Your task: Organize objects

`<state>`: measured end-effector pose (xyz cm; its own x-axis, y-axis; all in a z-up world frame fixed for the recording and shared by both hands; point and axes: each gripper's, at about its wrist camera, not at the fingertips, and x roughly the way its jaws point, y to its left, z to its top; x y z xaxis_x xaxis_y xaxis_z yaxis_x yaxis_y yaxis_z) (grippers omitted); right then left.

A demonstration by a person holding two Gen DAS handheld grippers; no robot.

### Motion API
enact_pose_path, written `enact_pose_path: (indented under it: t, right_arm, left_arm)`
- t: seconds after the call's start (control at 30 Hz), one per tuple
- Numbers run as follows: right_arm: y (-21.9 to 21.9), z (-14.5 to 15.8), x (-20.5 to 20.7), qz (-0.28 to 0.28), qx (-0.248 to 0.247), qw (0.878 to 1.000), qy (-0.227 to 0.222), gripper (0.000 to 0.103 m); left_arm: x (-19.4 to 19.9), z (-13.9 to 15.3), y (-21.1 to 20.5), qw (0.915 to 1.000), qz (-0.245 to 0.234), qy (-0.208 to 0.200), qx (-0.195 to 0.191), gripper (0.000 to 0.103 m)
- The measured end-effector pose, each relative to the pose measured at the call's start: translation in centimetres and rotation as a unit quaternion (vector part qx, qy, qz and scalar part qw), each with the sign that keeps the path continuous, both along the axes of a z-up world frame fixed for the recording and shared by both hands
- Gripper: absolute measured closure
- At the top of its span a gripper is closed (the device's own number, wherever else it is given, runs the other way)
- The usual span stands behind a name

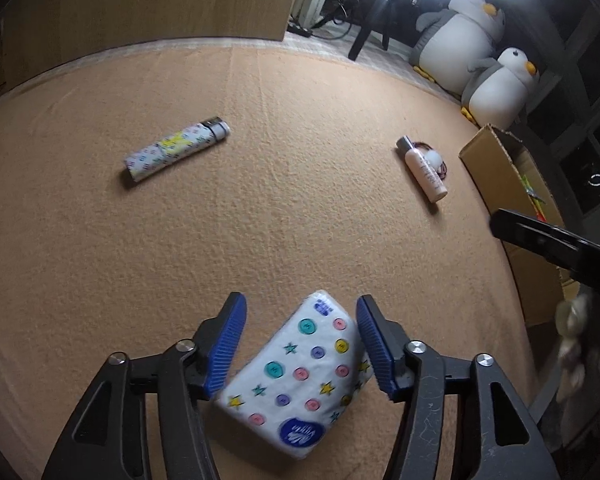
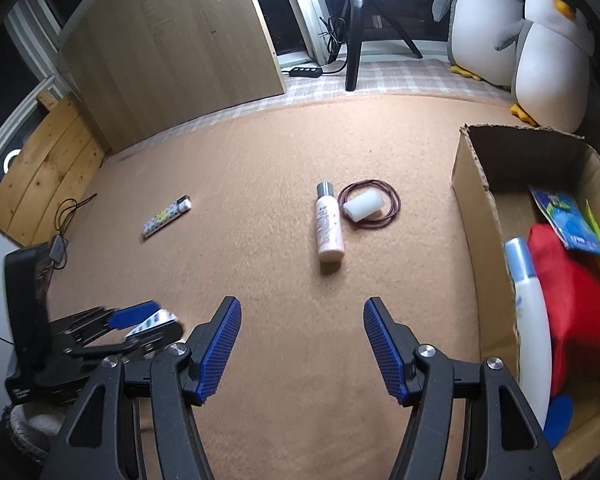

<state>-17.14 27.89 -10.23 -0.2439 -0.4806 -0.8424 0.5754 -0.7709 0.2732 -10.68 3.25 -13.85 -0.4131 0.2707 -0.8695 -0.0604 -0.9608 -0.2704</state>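
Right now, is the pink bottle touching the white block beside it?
Apart. The right wrist view shows a thin strip of mat between the pink bottle and the white block, which lies on the hair tie loop.

A tissue pack, lighter, bottle and hair ties lie scattered on the carpet beside an open box.

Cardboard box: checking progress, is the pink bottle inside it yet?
No, the pink bottle lies on the carpet beside the box.
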Motion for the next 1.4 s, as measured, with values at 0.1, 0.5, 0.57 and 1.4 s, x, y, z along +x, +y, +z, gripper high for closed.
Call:
enact_pose_path:
  t: [0.1, 0.5, 0.57, 1.4]
  right_arm:
    - [-0.3, -0.4, -0.7, 0.001, -0.004, 1.000, -0.009, 0.043]
    - [-2.3, -1.4, -3.8, -0.001, 0.011, 1.000, -0.029, 0.043]
    - [-2.9, -1.7, -4.3, 0.005, 0.017, 0.999, -0.031, 0.044]
    - [-5.9, -4.3, -6.3, 0.031, 0.084, 0.995, -0.053, 0.085]
  left_arm:
    - [0.4, 0.7, -0.6, 0.9999, -0.011, 0.008, 0.001, 0.030]
    - [1.0, -0.2, 0.1, 0.9984, -0.055, 0.005, -0.013, 0.025]
    - [1.1, -0.3, 0.5, 0.9976, -0.066, 0.007, -0.020, 0.024]
    - [1.2, 0.0, 0.5, 0.9960, -0.089, 0.007, -0.006, 0.021]
